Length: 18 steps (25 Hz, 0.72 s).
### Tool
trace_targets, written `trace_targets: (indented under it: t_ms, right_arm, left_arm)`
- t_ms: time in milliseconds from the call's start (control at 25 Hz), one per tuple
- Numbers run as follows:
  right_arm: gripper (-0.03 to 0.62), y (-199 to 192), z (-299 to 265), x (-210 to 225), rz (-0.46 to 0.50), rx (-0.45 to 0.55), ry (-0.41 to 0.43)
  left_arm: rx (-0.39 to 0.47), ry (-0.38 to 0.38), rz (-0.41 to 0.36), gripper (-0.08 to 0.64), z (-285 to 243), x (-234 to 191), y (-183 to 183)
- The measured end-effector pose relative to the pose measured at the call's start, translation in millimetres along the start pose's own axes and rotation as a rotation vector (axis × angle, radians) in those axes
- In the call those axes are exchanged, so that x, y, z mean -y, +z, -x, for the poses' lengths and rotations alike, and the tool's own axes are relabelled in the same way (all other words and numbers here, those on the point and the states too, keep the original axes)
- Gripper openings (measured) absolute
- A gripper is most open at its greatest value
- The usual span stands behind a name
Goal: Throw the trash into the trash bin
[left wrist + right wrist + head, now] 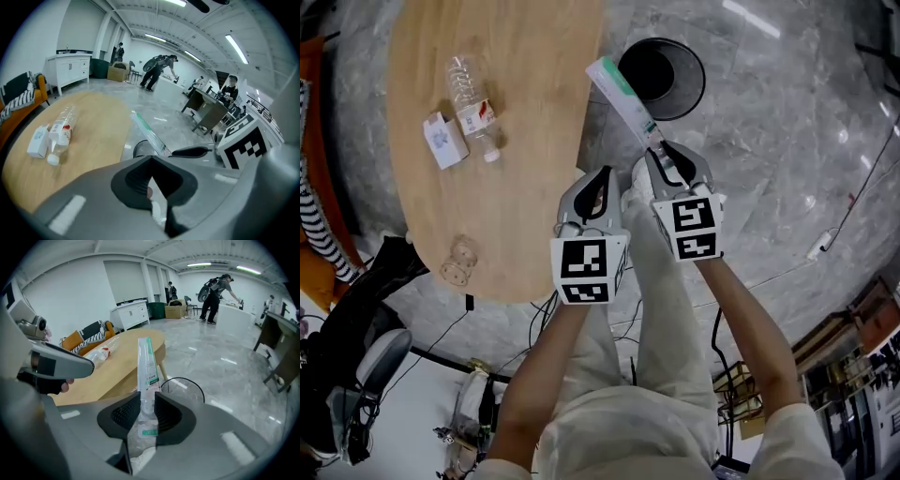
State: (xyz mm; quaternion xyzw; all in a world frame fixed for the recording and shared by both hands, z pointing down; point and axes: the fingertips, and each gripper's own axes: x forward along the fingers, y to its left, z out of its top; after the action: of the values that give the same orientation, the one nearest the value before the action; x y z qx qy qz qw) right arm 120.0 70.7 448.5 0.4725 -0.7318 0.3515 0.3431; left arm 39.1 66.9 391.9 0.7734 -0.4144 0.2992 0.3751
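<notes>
My right gripper (662,150) is shut on the lower end of a long white-and-green plastic wrapper (622,94). The wrapper slants up toward the rim of the black round trash bin (694,94) on the grey floor. In the right gripper view the wrapper (146,366) stands upright between the pads of that gripper (147,401), with the bin (185,385) just beyond. My left gripper (598,180) hangs beside it at the table's edge, shut with nothing in it (151,161). A clear plastic bottle (472,103) and a small white box (443,141) lie on the wooden table (534,141).
A clear cup (459,262) rests near the table's front edge. A black chair (366,375) and cables stand on the floor at the lower left. An orange sofa (89,336) lies beyond the table. Several people and desks (206,110) are far off in the room.
</notes>
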Motion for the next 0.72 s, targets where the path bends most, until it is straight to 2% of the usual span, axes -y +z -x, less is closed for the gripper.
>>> trace_targets:
  t_ms: [200, 560, 720]
  right_arm:
    - [0.12, -9, -10, 26, -0.078, -0.005, -0.035]
    - [0.12, -36, -40, 67, -0.144, -0.049, -0.115]
    - [0.12, -45, -56, 79, -0.144, -0.062, -0.122]
  left_arm:
    - [-0.004, -0.017, -0.05, 0.001, -29, 5, 0]
    - [-0.028, -0.027, -0.076, 0.001, -74, 5, -7]
    - [-0.019, -0.027, -0.083, 0.002, -91, 5, -8]
